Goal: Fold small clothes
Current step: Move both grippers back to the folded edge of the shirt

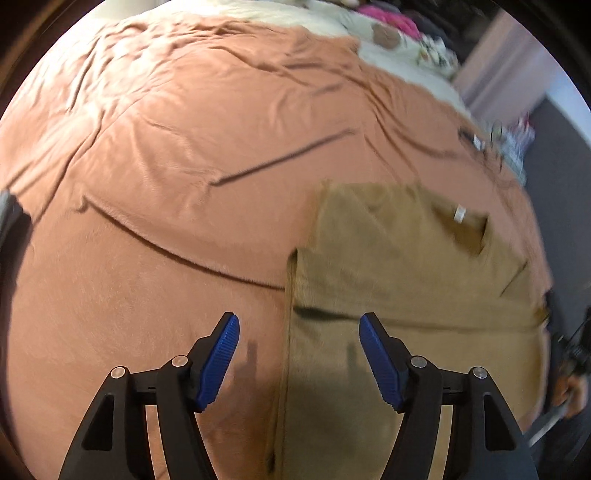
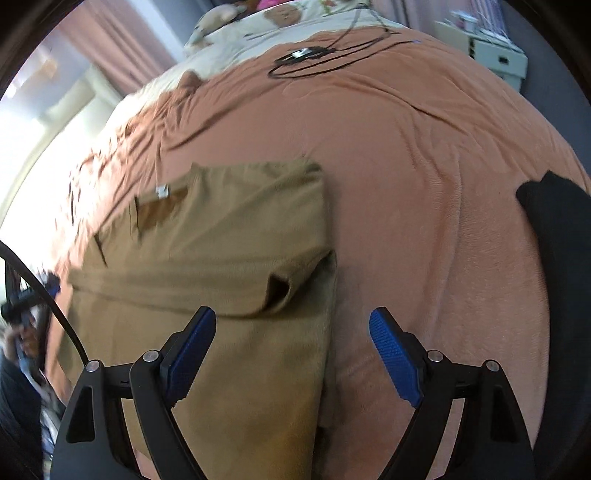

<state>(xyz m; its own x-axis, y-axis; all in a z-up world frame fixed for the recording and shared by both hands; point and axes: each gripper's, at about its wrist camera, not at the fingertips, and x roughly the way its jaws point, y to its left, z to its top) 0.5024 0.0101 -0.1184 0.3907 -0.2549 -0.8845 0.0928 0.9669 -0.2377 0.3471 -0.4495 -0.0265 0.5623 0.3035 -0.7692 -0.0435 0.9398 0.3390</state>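
Observation:
A tan T-shirt point(image 1: 399, 280) lies on the orange bedspread point(image 1: 166, 155), its sides folded in to a narrow strip, the collar with a white label at the far end. My left gripper point(image 1: 299, 325) is open and empty, hovering above the shirt's left edge. In the right wrist view the same shirt point(image 2: 229, 236) lies left of centre on the bedspread point(image 2: 424, 184). My right gripper point(image 2: 293, 319) is open and empty above the shirt's right edge, where a folded sleeve forms a small pocket.
A black garment point(image 2: 557, 236) lies on the bedspread at the right. A black cable with a small device point(image 2: 306, 55) lies at the far end of the bed. A cream patterned blanket point(image 1: 369, 33) covers the head end. A box point(image 2: 498, 55) stands beyond the bed.

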